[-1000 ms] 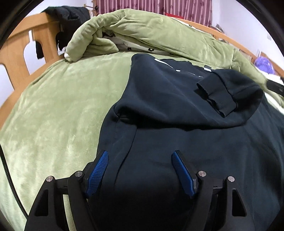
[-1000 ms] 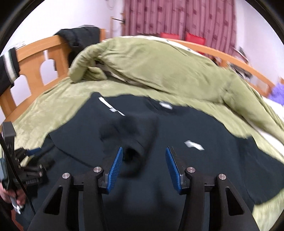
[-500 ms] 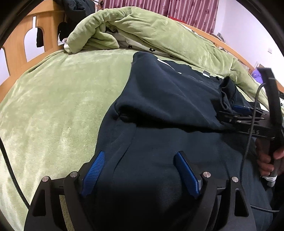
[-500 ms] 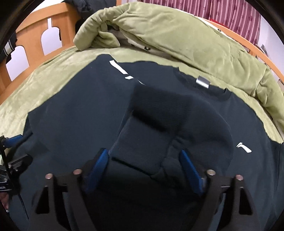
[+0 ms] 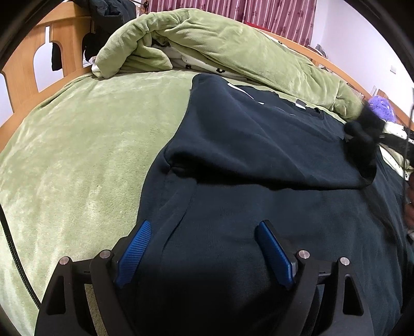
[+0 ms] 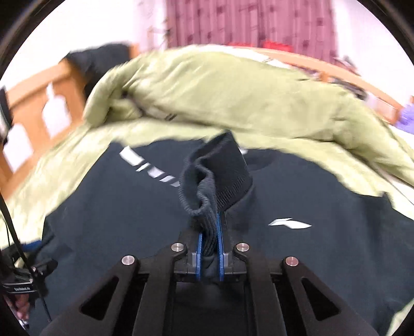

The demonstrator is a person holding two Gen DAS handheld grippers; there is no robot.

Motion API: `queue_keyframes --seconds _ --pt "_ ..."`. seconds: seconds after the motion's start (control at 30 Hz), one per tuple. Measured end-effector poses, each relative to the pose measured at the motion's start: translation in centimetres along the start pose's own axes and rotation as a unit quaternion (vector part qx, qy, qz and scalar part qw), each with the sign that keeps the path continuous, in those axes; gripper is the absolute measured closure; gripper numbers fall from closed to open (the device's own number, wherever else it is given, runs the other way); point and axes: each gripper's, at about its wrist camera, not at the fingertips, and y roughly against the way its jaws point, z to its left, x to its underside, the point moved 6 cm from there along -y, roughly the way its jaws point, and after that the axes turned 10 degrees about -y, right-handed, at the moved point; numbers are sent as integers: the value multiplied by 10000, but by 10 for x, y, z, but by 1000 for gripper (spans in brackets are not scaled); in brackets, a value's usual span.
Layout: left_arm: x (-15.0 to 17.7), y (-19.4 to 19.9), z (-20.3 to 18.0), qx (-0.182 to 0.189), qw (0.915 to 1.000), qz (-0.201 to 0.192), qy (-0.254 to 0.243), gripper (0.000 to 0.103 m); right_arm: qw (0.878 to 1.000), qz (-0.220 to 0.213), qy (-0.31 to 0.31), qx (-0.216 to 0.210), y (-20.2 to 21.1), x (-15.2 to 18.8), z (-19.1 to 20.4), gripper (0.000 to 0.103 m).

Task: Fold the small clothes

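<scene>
A dark navy sweatshirt (image 5: 258, 160) with white logos lies spread on the green bed; it also shows in the right wrist view (image 6: 116, 206). One sleeve is folded across its body. My left gripper (image 5: 204, 248) is open and empty, its jaws low over the sweatshirt's left hem area. My right gripper (image 6: 209, 240) is shut on the ribbed sleeve cuff (image 6: 220, 175), which bunches up above the fingers. In the left wrist view the held cuff (image 5: 362, 131) is lifted at the right edge, blurred.
A rumpled green quilt (image 5: 207, 44) is heaped at the back of the bed. A wooden bed frame (image 5: 28, 67) with dark clothes hung on it stands at the left. Maroon curtains (image 6: 245, 23) hang behind. The green bedsheet (image 5: 77, 155) spreads left of the sweatshirt.
My right gripper has closed on the sleeve cuff and lifted it, pulling the sleeve toward the right. My left gripper has stayed open over the hem.
</scene>
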Motion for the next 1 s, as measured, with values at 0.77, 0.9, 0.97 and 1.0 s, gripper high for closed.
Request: queue_keyframes --seconds 0.77,0.9,0.97,1.0 --pt "2 -4 -6 -195 9996 101 -191 15 9839 779 -1495 590 -15 42 -150 43" --pt "2 -4 -7 -195 9996 80 -212 15 9894 776 -982 736 -35 43 -140 81" --pt "2 -4 -7 -199 9995 79 -215 15 9927 591 -855 609 -28 36 -139 85" --pt "2 -4 -7 -199 9995 80 -216 15 9938 374 -920 495 -19 29 -142 85"
